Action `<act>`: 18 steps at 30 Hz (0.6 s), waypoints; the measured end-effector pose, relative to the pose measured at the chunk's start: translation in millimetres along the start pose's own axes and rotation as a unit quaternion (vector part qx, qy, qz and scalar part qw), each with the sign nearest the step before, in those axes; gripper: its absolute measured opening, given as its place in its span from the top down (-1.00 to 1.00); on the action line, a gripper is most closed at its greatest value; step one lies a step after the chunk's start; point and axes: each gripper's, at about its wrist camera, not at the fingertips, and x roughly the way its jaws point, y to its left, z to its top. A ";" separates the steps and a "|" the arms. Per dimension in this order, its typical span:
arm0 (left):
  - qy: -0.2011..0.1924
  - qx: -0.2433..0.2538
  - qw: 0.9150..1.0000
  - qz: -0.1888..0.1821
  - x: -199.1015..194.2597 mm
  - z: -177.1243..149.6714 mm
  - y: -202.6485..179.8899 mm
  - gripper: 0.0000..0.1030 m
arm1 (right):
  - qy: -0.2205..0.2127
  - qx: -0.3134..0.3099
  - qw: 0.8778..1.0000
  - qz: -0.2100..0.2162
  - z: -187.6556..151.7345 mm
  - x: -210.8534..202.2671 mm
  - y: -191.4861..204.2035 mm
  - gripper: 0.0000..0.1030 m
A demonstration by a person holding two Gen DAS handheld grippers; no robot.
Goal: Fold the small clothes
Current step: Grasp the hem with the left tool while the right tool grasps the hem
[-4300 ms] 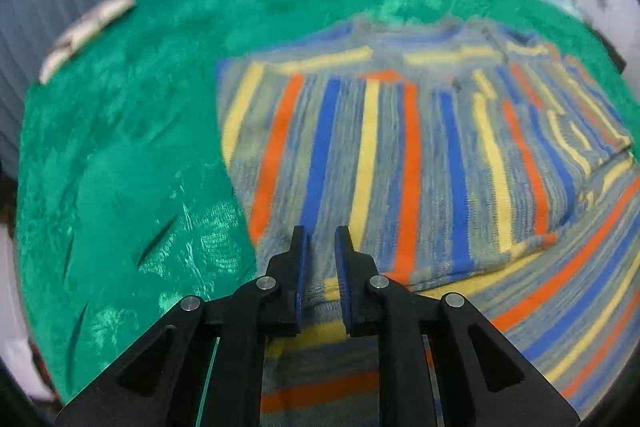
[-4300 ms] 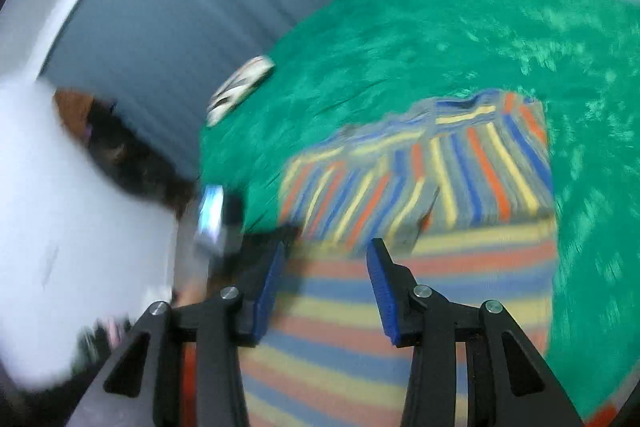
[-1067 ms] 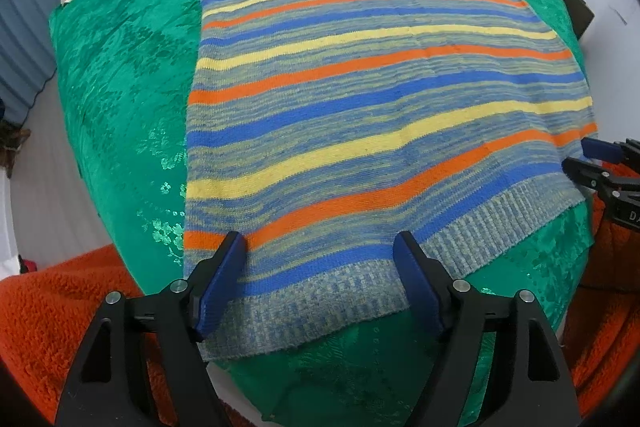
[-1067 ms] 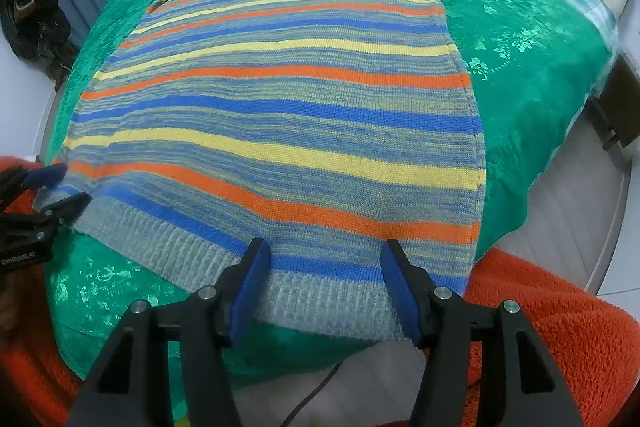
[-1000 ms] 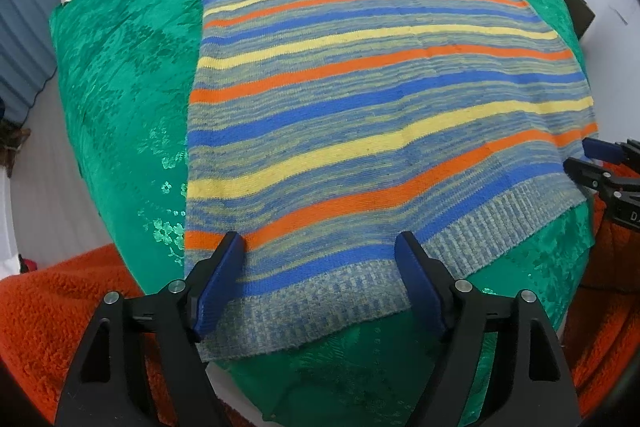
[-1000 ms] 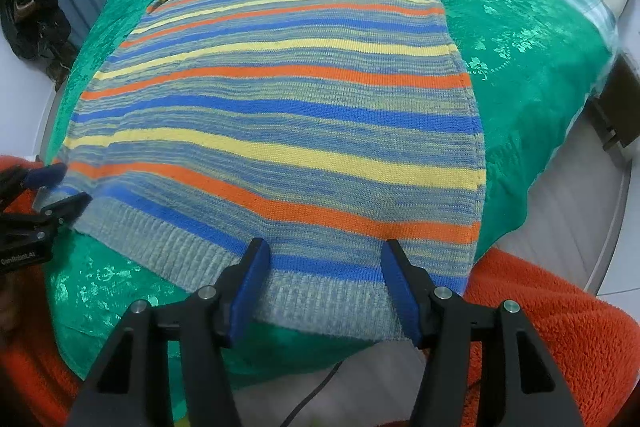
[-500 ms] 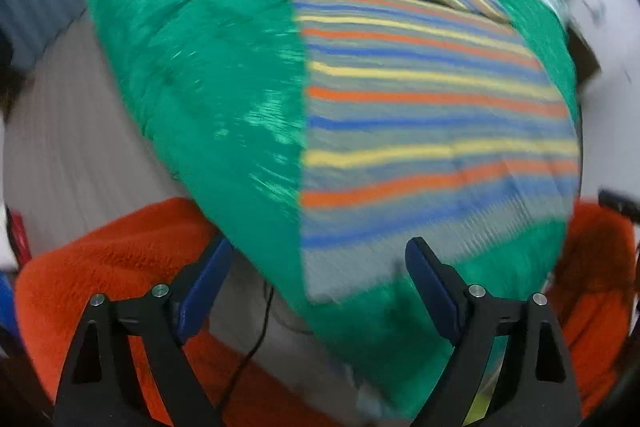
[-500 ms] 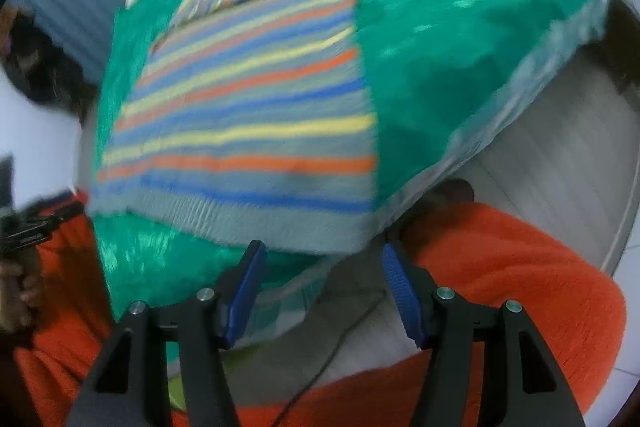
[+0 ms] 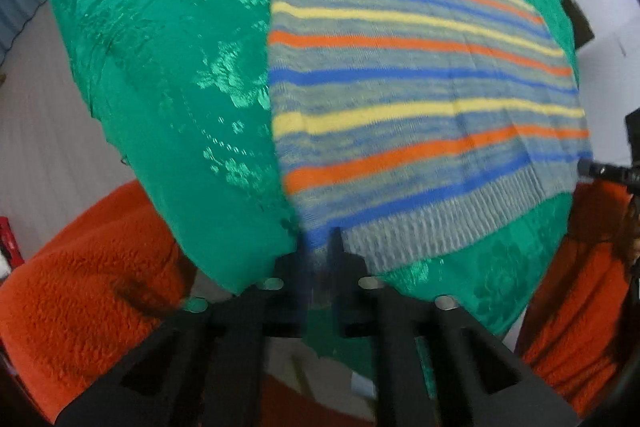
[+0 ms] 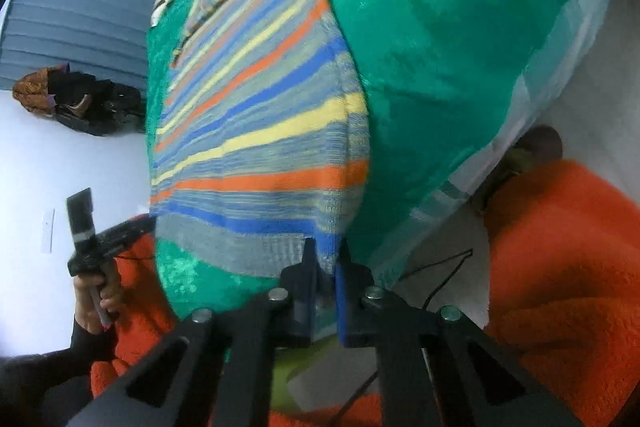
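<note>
Striped knit in orange, blue, yellow and grey, the sweater (image 9: 420,99) lies spread flat on a bed under a shiny green bedspread (image 9: 160,67), its ribbed grey hem (image 9: 440,219) toward the near edge and a folded striped part at the far end. The left gripper (image 9: 320,247) has its jaws drawn narrow on the hem's near left corner, with knit caught between them; the view is blurred there. The right gripper (image 10: 324,259) likewise has its jaws pinched close on the hem's near right corner (image 10: 326,239), the blue pads pressing the fabric from both sides. In the right wrist view the left hand (image 10: 94,301) grips its tool's handle beside the hem's other end. Green bedspread lies bare along both long sides of the sweater and drops over the near bed edge. Orange fleece (image 10: 560,267) sits below both grippers, and a black cable (image 10: 444,267) trails on the pale floor.
</note>
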 end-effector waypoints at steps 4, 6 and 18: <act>-0.005 0.018 1.000 0.010 -16.3 4.6 -9.5 0.93 | 0.009 -0.031 0.999 -0.027 0.8 -16.3 16.6 0.86; -0.016 0.008 1.000 -0.016 -29.4 8.9 -7.3 0.93 | 0.003 -0.049 0.998 -0.029 4.2 -28.5 30.0 0.86; -0.154 -0.078 0.980 -0.100 -76.5 101.7 38.8 0.94 | -0.131 -0.040 0.990 0.039 93.6 -63.0 62.0 0.86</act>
